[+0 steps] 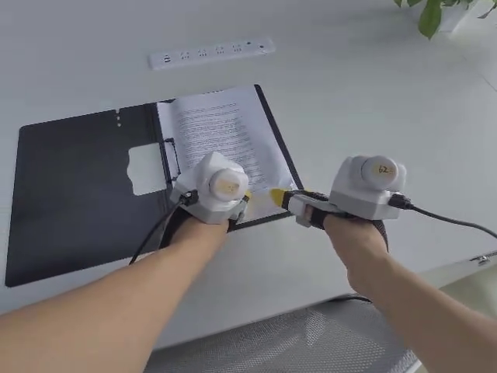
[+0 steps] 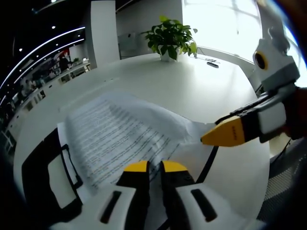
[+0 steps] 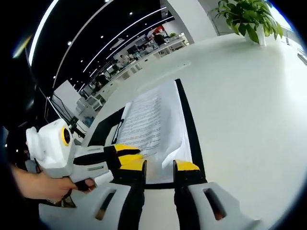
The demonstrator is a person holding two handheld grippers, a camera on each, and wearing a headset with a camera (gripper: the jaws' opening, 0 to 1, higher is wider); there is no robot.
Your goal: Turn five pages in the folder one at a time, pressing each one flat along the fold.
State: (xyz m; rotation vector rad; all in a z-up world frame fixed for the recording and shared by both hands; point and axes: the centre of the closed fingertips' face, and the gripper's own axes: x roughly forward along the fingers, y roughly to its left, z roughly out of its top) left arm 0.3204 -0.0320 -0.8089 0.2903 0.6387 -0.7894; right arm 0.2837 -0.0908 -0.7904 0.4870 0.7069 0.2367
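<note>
On the white table an open black folder is laid flat, its left cover bare but for a pale rectangular patch and its right half covered by printed pages. The sheets are held along the fold by a black clip. At the near edge of the printed half the left gripper is set over the text, close to the fold. In its own view the yellow-tipped jaws are seen drawn almost together, a thin dark slit between them, and nothing is seen clamped there. The right gripper is placed just beside it, at the lower outer corner of the pages. Its jaws are parted by a plain gap — through it the bottom edge of the sheet and the folder's black border are seen — and nothing is gripped between them. In the left gripper view the top page is seen raised in a soft hump toward that outer corner, its edge reaching up to the right gripper's yellow tip; whether the tip touches the paper cannot be told. Beyond the folder a white power strip is laid on the table, well apart from the pages, and a potted plant is stood farther off.
</note>
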